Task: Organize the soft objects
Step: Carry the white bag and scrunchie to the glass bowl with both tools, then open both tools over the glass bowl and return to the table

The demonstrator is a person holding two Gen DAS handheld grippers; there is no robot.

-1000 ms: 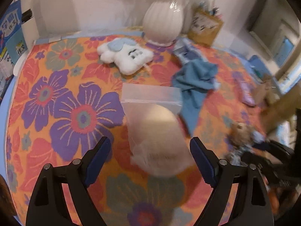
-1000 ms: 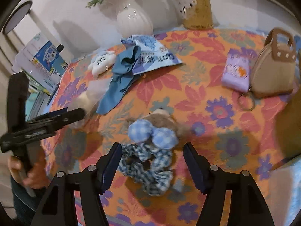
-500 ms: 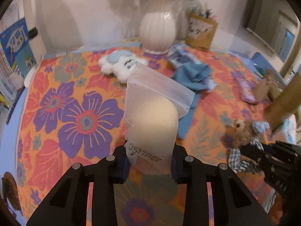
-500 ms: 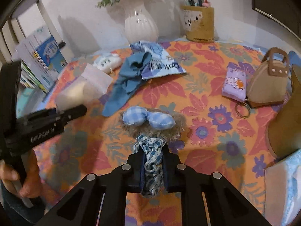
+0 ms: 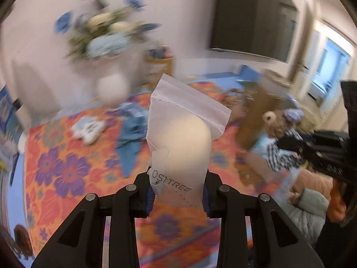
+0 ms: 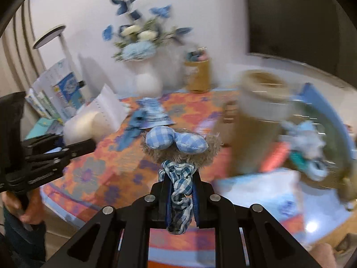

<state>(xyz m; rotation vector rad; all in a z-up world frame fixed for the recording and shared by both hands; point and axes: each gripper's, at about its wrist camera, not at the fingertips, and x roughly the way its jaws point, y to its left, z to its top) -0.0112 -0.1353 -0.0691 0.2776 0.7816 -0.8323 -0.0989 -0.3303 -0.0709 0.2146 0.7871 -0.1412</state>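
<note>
My left gripper (image 5: 178, 189) is shut on a frosted zip bag (image 5: 183, 138) with a pale soft object inside, held upright above the flowered tablecloth (image 5: 67, 169). My right gripper (image 6: 181, 197) is shut on the checked blue fabric of a plush bear toy (image 6: 181, 147) with blue gingham ears, lifted off the table. The same bear (image 5: 276, 127) shows at the right of the left wrist view, and the bag (image 6: 89, 122) at the left of the right wrist view. A white plush (image 5: 88, 129) and a blue cloth (image 5: 131, 140) lie on the table.
A white vase of blue flowers (image 6: 145, 71) and a tan pencil holder (image 6: 197, 76) stand at the back by the wall. A round basket (image 6: 258, 120) and a bin with soft blue items (image 6: 312, 151) sit right. Books (image 6: 58, 89) are stacked left. A hand (image 6: 20, 210) grips the left tool.
Both grippers closed, the left on the zip bag and the right on the bear's checked fabric. Both then rose off the table and the views tilted up toward the wall.
</note>
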